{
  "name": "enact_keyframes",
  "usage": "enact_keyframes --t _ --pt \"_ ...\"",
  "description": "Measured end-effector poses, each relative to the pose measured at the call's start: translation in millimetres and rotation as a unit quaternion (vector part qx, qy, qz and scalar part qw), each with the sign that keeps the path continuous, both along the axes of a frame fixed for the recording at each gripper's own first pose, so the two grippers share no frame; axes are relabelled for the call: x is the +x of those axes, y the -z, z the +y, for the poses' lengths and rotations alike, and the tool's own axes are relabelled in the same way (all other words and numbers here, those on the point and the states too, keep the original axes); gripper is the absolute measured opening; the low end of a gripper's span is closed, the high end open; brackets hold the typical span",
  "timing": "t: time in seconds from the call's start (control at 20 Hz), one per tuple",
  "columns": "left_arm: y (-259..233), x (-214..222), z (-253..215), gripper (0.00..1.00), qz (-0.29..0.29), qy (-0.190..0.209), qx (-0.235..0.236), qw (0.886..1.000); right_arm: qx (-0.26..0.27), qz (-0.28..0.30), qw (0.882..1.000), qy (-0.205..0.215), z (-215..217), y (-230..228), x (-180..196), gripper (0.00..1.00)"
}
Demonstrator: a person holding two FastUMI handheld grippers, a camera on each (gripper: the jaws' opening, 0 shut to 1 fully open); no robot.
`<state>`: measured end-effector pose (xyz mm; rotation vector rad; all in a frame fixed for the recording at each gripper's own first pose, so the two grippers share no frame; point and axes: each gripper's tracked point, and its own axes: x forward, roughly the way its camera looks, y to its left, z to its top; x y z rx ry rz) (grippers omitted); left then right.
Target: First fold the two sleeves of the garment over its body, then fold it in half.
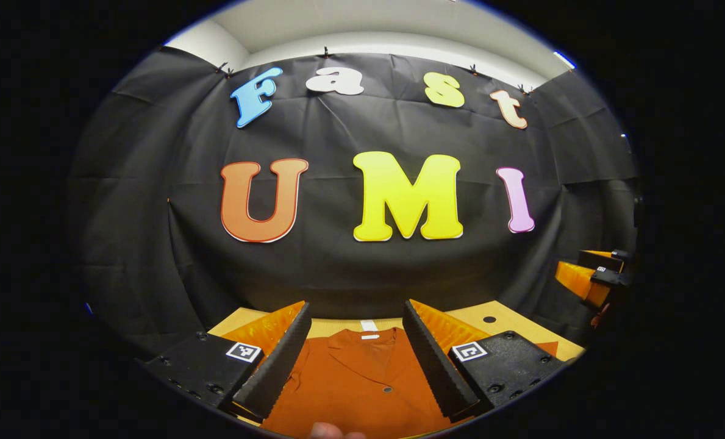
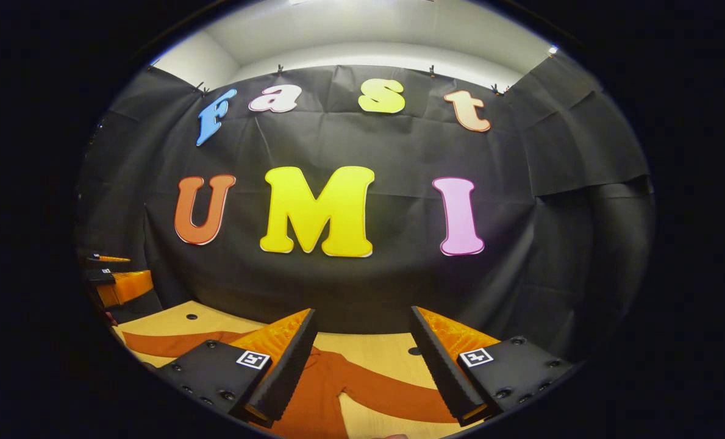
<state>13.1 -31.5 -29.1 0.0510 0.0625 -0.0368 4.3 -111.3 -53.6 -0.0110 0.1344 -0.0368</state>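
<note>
A: Left gripper view?
B: Black cloth wall, wooden table. 1 rust-orange garment lies flat, collar far; left gripper above it, jaws spread.
A: Right gripper view?
B: 1 sleeve stretched across table; right gripper spread, holding nothing.

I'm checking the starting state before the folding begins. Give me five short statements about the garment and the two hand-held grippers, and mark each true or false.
1. The left hand-held gripper is open. True.
2. The right hand-held gripper is shut on a sleeve. False: its fingers stand apart, holding nothing.
3. The garment is orange-brown with a collar and a button. True.
4. A sleeve already lies folded over the body. False: it stretches out across the table.
5. The garment hangs on the wall. False: it lies on the table.
</note>
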Motion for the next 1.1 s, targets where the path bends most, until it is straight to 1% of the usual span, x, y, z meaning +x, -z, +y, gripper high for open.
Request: enact_keyframes --t 0.05,0.2,0.25,0.3,0.5,0.6,0.65,0.7,0.8,0.9,1.0,1.1 --pt "5 -2 0 0.98 0.007 0.000 0.003 1.000 0.000 0.008 1.000 0.006 -11 8 -2 0.96" --pt "23 -4 -3 0.98 0.033 0.002 0.001 0.999 0.008 0.038 0.999 0.031 -49 38 -9 0.96" --pt "30 -5 -7 1.00 0.043 0.003 0.001 0.999 0.012 0.051 0.998 0.047 -65 53 -12 0.96" --pt "34 -7 -9 0.98 0.052 0.005 0.003 0.999 0.018 0.068 0.996 0.063 -81 71 -16 0.96" --pt "40 -11 -22 0.98 0.067 0.010 0.011 0.998 0.050 0.143 0.981 0.120 -135 149 -34 0.96" --pt "43 -10 -30 0.98 0.074 0.010 0.016 0.997 0.061 0.175 0.972 0.147 -157 190 -44 0.96" --pt "43 -9 -34 0.98 0.075 0.010 0.016 0.997 0.065 0.199 0.965 0.158 -167 214 -49 0.94" --pt "41 -8 -37 0.98 0.076 0.010 0.018 0.997 0.070 0.227 0.957 0.168 -175 238 -53 0.96" --pt "42 -9 -43 0.98 0.079 0.008 0.023 0.997 0.086 0.278 0.939 0.184 -183 277 -64 0.98" --pt "45 -9 -47 0.98 0.087 0.005 0.027 0.996 0.095 0.305 0.926 0.199 -193 303 -70 0.99" --pt "47 -7 -52 0.98 0.094 -0.001 0.029 0.995 0.094 0.324 0.918 0.208 -196 309 -72 0.98" --pt "50 -7 -57 0.98 0.101 -0.007 0.033 0.994 0.104 0.337 0.911 0.214 -195 313 -73 0.99"
